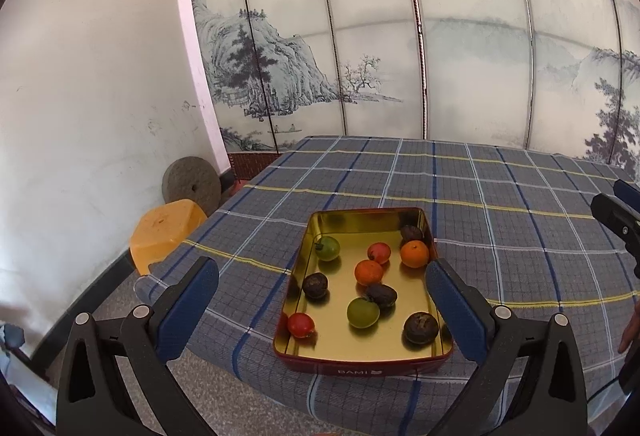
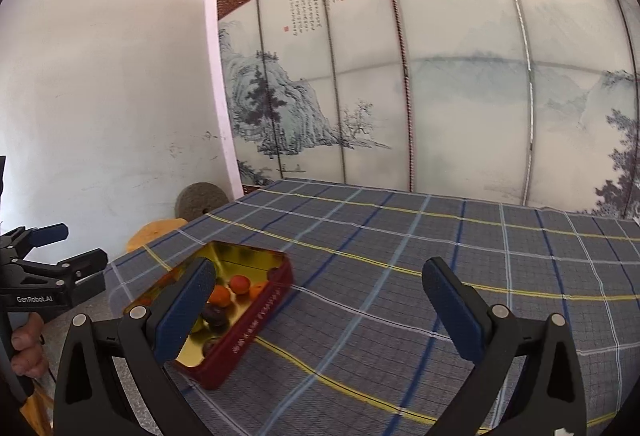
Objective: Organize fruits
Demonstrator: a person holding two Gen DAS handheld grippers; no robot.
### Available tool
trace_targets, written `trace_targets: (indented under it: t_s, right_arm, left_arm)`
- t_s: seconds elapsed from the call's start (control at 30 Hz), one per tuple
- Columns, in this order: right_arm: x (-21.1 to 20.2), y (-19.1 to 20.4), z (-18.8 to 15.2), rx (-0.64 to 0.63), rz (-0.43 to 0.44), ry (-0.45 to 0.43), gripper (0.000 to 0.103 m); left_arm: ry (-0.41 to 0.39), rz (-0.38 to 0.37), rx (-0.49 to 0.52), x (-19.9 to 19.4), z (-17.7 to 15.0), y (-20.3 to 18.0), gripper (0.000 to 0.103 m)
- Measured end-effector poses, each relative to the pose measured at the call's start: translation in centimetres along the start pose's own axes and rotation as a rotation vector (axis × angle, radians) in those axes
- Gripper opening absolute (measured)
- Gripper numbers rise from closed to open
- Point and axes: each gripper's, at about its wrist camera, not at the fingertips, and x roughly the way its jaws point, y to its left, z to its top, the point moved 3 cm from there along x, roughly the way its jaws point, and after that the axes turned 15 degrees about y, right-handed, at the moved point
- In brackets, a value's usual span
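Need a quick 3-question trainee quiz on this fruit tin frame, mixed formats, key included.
1. True or false: the left gripper holds a fruit.
2. How many green fruits lie in the red tin?
3. The tin sits on: A) bare wood B) plaid tablecloth C) yellow stool.

Key: 1 false, its jaws stand open and empty, like the right gripper. 2 two, and. 3 B.

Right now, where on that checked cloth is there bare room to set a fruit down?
The checked cloth lies bare to the right of the red tin and beyond it toward the painted screen. Inside the tin is crowded: fruits are scattered across its gold floor. Little cloth shows between the tin and the near table edge.
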Motion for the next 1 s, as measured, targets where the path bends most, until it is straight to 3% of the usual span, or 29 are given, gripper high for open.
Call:
trace_targets:
  t_s: [0.37,0.7,0.9,1.0]
  right_arm:
    - [3.1,-7.6,-1.4,0.067,-0.111,0.093,0.103]
    - [9.5,-21.2,-4.2,0.150,-0.302,0.382,0.103]
    - [12.6,-26.9,-5.2,0.208,-0.338,0.560,0.103]
    - [13.4,-28.3,-5.8,0.220,-0.330,0.596,0.103]
  left_arm:
    - [0.047,0.009,0.042,2.5,0.8,-2.0,0.103]
    - [0.064,0.000,0.088,3.7,2.1,-3.7,0.103]
    - [0.063,0.020,0.090,4.0,2.6,-4.4,0.103]
    - [0.073,0.027,0.089,3.9,2.9,-4.5,0.103]
